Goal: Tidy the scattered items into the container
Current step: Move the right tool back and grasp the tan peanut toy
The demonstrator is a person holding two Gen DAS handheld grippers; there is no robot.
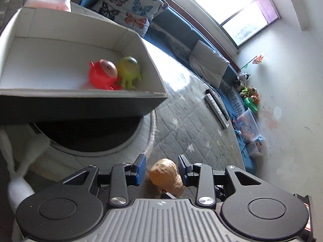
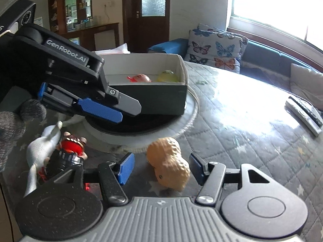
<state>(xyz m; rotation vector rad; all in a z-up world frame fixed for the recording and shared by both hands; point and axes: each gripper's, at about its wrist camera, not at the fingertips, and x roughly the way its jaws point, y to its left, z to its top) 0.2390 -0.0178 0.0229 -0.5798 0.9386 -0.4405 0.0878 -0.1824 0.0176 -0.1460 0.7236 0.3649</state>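
Between the blue pads of our right gripper (image 2: 160, 168) lies a peanut-shaped toy (image 2: 168, 164), tan and pebbled, resting on the quilted grey cover of the desk (image 2: 242, 141). Our right gripper stands wide, a gap on each side of the peanut, touching nothing. We judge the toy light, hollow and fairly stiff, its bumpy skin giving fair purchase; the narrow waist between the two lobes looks the best place to close on, since the rounded ends could squirt out.

Our left gripper (image 1: 161, 166) shows the same peanut (image 1: 166, 176) between its half-open pads, close to the right pad; we cannot tell whether it touches, and nothing looks gripped.

Just beyond sits the container (image 2: 161, 98), a dark box with a white inside, resting on a round black mat with a pale rim (image 2: 181, 129). A red toy (image 1: 102, 75) and a green toy (image 1: 129, 72) already lie together in its near right corner; the rest of its floor is free.

Left of the peanut, a white ribbed cloth piece (image 2: 42, 149) and a red-and-black figure (image 2: 70, 151) crowd together. Our left gripper's body hangs over the box's near left corner in the right view, so the freer path over the near wall is on the right. Further right lie two remote controls (image 2: 304, 114), well apart.
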